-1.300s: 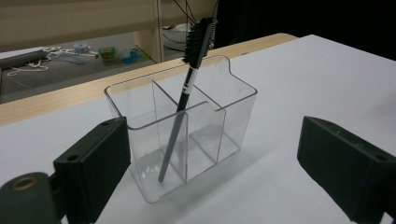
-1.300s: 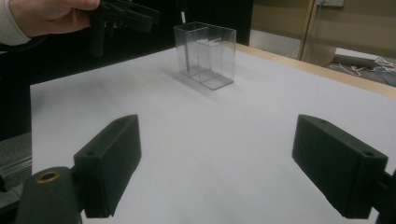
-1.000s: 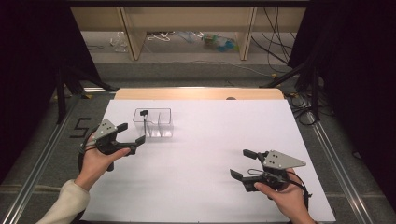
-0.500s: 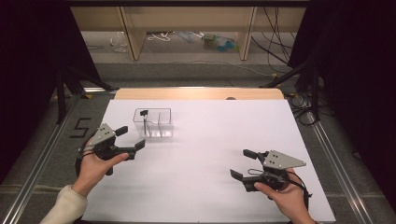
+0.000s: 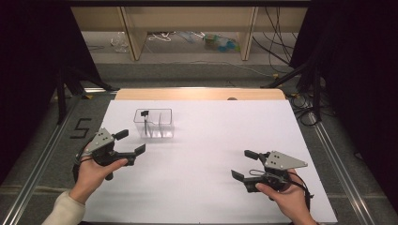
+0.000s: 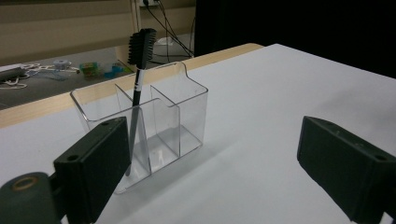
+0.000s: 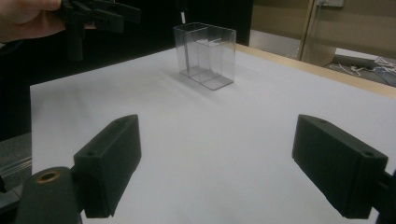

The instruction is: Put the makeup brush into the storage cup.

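Observation:
A clear plastic organizer (image 5: 157, 123) with three compartments stands on the white tabletop (image 5: 211, 136) at the back left. A black brush (image 5: 145, 118) leans upright in its left compartment, bristle head above the rim. My left gripper (image 5: 130, 141) hovers open and empty just left of and nearer than the organizer. In the left gripper view the organizer (image 6: 159, 126) and brush (image 6: 140, 51) stand close ahead, between the spread jaws of the left gripper (image 6: 219, 172). My right gripper (image 5: 243, 164) is open and empty at the near right. In the right gripper view the organizer (image 7: 205, 53) is far ahead of the right gripper (image 7: 233, 172).
A wooden strip (image 5: 197, 94) runs along the table's far edge, with floor, cables and shelving legs behind it. Dark curtains flank both sides. The other hand and its left gripper (image 7: 100, 16) appear at the top left of the right gripper view.
My left gripper has drawn back a little toward the near edge, away from the organizer. The right gripper has stayed where it was.

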Motion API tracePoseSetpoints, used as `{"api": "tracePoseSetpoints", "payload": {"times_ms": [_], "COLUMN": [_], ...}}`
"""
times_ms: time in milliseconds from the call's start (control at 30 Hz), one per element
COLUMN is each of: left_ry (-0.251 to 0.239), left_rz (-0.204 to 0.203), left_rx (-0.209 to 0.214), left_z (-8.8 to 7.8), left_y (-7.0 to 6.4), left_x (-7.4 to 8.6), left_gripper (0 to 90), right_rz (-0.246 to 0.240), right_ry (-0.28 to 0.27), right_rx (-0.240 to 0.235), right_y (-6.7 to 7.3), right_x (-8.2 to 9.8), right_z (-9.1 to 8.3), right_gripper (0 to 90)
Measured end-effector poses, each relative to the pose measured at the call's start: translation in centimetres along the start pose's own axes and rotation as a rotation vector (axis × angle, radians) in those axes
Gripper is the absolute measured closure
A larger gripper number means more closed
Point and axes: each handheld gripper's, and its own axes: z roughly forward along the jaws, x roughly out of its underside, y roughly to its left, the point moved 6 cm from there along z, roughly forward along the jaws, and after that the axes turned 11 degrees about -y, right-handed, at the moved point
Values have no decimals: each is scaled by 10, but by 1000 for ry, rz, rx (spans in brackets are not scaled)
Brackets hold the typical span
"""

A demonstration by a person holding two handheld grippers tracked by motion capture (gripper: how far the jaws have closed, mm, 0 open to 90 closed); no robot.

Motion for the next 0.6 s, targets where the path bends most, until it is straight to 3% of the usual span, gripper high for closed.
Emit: {"api": "tracePoseSetpoints", "payload": {"times_ms": [67, 100, 167, 200, 300, 367, 400, 433, 467, 533, 600], "left_ry": [-6, -1, -8, -11, -17, -20, -21, -31, -28, -34, -39], "left_rz": [-25, -7, -21, -4, -6, -1, -2, -29, -11, -1, -10], "left_rx": [0, 0, 0, 5, 6, 11, 12, 15, 15, 21, 24], "left_z": [-1, -2, -3, -3, -5, -6, -7, -7, -8, -9, -11], "left_y": [-3, -3, -5, -5, -8, -10, -11, -13, -13, -15, -18], "left_x": [0, 0, 0, -1, -1, -1, -1, -1, -2, -2, -2], "left_gripper": [97, 97, 98, 97, 99, 100, 100, 101, 101, 102, 103], "right_rz": [0, 1, 0, -1, 1, 31, 5, 7, 27, 6, 7], "right_ry": [0, 0, -5, -7, -10, -3, -17, -18, -5, -24, -5], "right_rx": [0, 0, 4, 5, 1, -6, -2, -2, -5, -1, 4], "right_y": [0, 0, 0, 0, 0, 2, 0, 0, 2, 0, 0], "right_x": [0, 0, 0, 0, 0, 0, -1, -1, 0, -1, 0], "right_z": [0, 0, 0, 0, 1, 0, 1, 1, 0, 2, 1], "right_gripper": [168, 168, 167, 168, 168, 168, 168, 168, 168, 168, 168]}}
